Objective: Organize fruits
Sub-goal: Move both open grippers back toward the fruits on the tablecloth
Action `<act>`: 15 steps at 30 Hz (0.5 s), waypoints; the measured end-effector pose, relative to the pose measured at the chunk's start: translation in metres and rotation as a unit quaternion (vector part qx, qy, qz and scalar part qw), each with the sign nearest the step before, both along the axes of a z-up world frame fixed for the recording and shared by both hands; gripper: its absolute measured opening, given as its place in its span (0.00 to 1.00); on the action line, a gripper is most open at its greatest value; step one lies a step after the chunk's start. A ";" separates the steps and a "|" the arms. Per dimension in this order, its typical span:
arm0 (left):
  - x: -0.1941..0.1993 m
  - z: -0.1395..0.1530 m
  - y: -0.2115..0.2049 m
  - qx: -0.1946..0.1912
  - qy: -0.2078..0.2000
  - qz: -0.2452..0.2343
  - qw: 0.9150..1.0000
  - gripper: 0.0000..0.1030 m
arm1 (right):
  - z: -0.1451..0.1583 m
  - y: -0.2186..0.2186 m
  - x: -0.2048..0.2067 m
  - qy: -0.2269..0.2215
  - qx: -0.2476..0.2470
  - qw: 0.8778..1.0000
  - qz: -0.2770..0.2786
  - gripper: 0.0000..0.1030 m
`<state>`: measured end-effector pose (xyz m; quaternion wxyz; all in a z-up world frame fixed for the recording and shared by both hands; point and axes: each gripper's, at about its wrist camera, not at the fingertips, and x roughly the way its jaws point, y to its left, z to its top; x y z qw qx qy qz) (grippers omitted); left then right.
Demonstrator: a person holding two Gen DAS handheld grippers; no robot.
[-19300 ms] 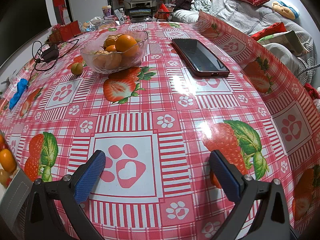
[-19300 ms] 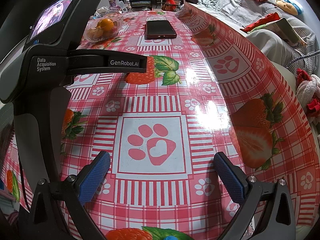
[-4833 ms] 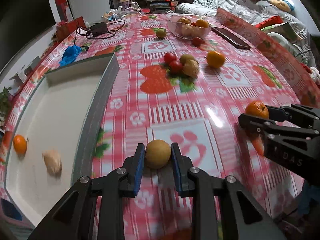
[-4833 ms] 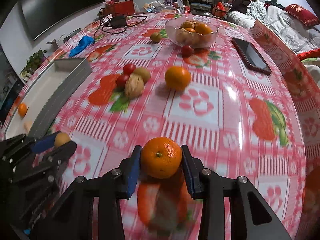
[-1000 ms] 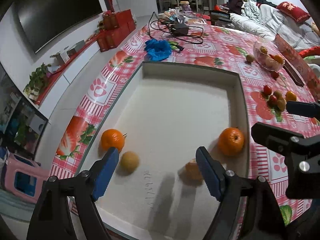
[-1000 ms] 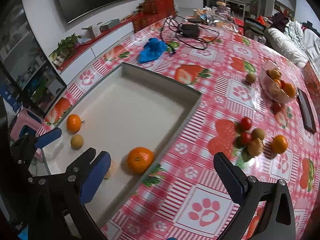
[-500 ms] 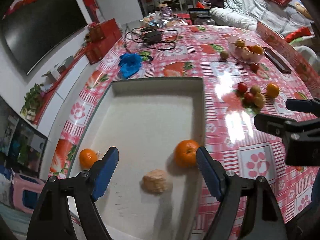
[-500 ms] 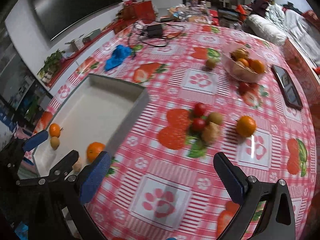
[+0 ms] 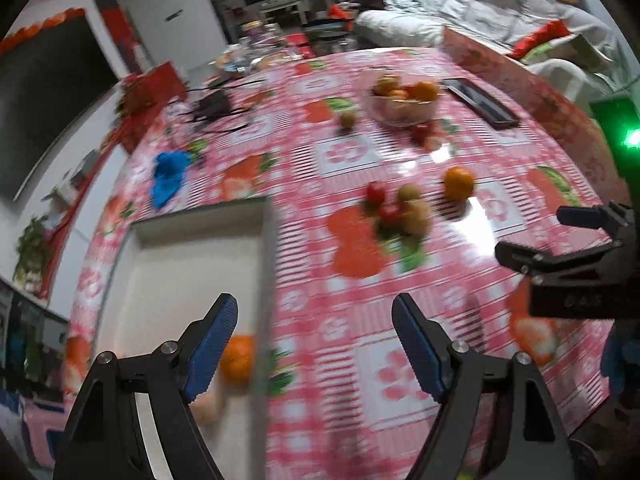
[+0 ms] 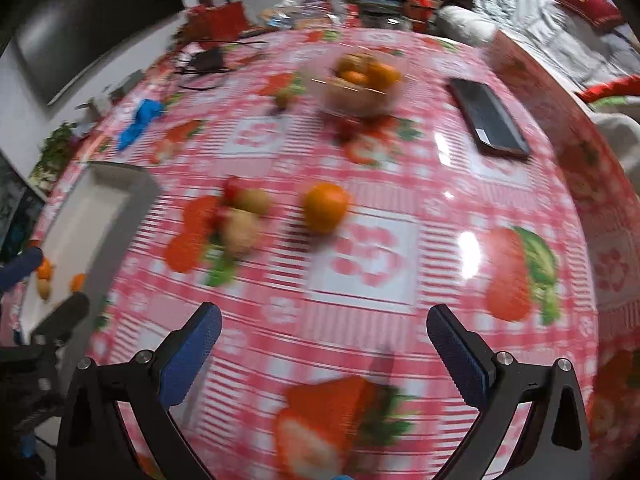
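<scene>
While several fruits already lie in the white tray (image 9: 192,264) at lower left of the left-wrist view, including an orange (image 9: 238,358) near its right wall, the sorting appears only partly done. A loose orange (image 10: 325,207) and a small fruit cluster (image 10: 240,220) remain mid-frame on the checked tablecloth (image 10: 400,320), with the glass bowl (image 10: 360,88) above. The left gripper (image 9: 314,344) and right gripper (image 10: 324,354) both stand spread apart, holding nothing.

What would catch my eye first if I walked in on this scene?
Probably the loud pink strawberry tablecloth, with a lone orange mid-table beside a small heap of fruit. Beyond them stands a glass bowl of fruit, and a grey tray sits at the left edge.
</scene>
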<state>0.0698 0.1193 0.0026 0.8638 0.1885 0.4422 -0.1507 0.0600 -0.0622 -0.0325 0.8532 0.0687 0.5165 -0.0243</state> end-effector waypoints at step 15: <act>0.055 -0.053 -0.045 -0.032 0.067 0.010 0.997 0.68 | -0.021 -0.046 -0.024 0.014 -0.009 1.000 -0.026 1.00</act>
